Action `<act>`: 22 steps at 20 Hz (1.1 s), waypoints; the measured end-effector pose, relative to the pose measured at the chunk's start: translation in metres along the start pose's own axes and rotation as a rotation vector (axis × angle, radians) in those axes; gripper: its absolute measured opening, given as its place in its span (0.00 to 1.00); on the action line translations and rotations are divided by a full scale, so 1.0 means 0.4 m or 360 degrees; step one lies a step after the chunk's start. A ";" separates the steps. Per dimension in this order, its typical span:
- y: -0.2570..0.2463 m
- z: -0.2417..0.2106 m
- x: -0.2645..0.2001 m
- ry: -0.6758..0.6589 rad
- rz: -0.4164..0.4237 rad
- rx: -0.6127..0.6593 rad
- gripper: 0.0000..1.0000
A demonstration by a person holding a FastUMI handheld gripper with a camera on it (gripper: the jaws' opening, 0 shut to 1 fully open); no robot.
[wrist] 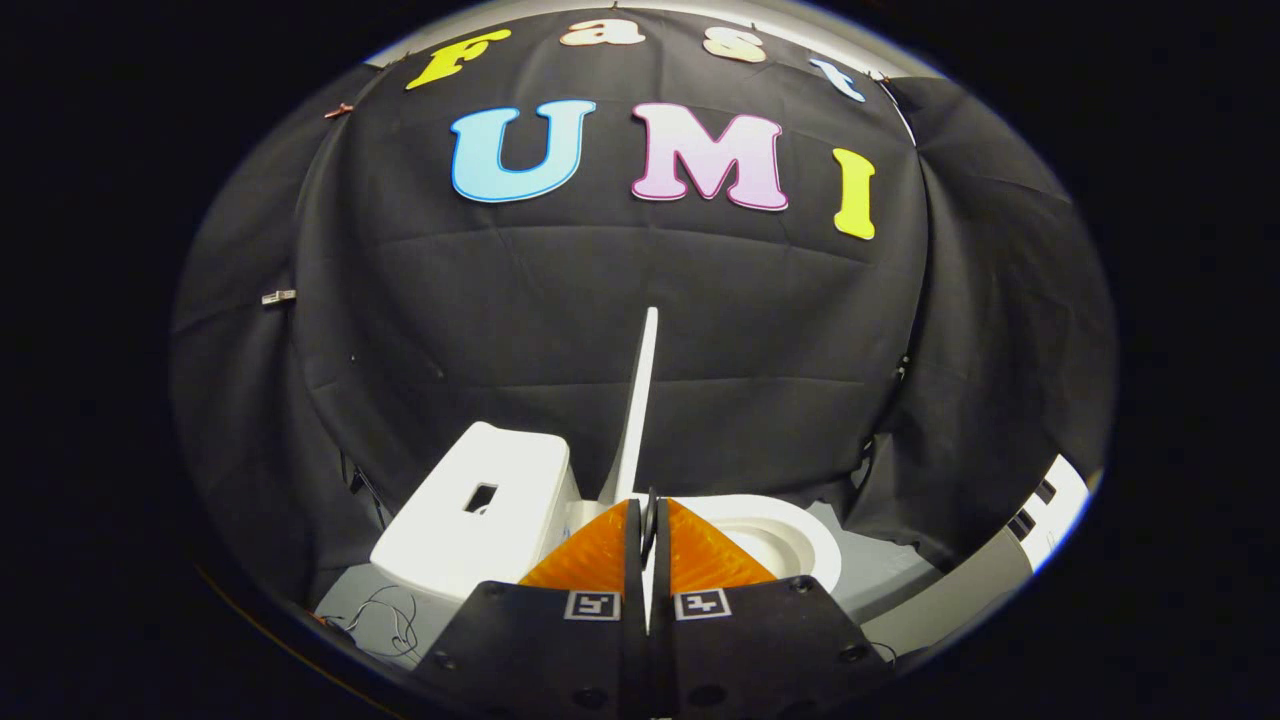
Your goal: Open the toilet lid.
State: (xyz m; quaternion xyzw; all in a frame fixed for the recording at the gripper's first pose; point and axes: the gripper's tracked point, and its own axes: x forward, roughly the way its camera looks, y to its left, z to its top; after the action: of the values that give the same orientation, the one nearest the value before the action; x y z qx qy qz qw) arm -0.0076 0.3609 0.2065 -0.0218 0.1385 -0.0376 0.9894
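Gripper pinching upright toilet lid edge, tank left, bowl right, open.

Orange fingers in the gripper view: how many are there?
2. One orange finger lies on the tank side of the upright toilet lid, the other orange finger on the bowl side; they press its thin edge between them.

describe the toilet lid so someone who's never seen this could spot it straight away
Start at the white toilet tank in front of the black cloth wall. Beside it lies the white round bowl, and between them the thin white plastic lid stands upright, seen edge-on. It alone rises as a narrow blade, its base between the gripper's nearly closed orange fingers.
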 end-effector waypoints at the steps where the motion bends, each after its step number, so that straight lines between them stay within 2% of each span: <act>1: 0.015 0.000 -0.003 -0.0007 0.0005 -0.0008 0.05; 22: 0.263 -0.052 -0.028 -0.0088 0.0002 -0.0104 0.06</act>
State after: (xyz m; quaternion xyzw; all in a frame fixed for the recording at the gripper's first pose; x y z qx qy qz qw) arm -0.0167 0.4661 0.1839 -0.0549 0.1123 -0.0317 0.9916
